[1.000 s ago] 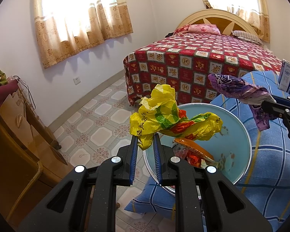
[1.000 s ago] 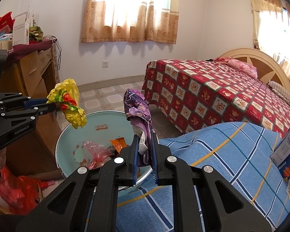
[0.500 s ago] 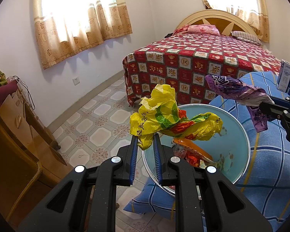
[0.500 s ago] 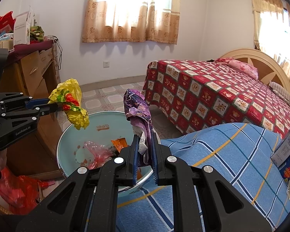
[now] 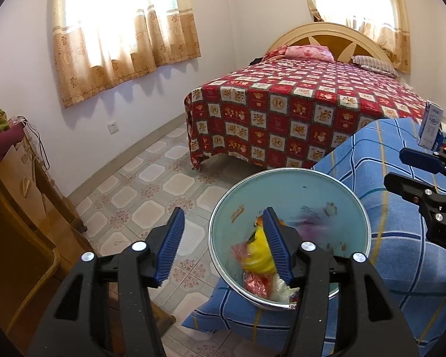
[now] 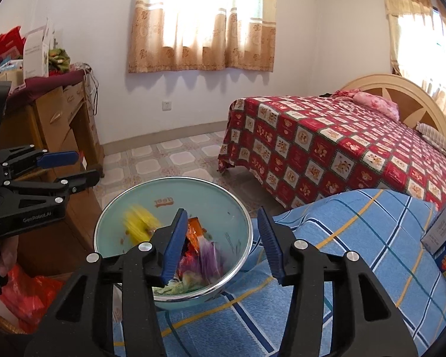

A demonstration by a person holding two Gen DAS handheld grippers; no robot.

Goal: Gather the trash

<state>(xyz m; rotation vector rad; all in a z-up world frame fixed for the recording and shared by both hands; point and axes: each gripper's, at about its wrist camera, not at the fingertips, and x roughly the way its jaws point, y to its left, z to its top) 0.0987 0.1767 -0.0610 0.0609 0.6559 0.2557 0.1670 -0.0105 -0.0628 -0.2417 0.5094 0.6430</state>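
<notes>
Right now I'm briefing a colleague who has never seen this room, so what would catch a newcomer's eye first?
The round pale-blue enamel basin on the blue plaid blanket, with a blurred yellow plastic wrapper and purple foil wrapper among the trash in it. Above it, the left gripper and right gripper have just been opening, nothing between their jaws. Behind stands the bed under a red patchwork bedspread.

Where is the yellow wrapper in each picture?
Left wrist view: the yellow wrapper shows low in the middle, inside the light blue bowl, just left of the left gripper's right-hand finger.
Right wrist view: the yellow wrapper is a blurred patch on the left side of the bowl, left of the right gripper.
Shared landmark: the red checked bed behind the bowl.
</notes>
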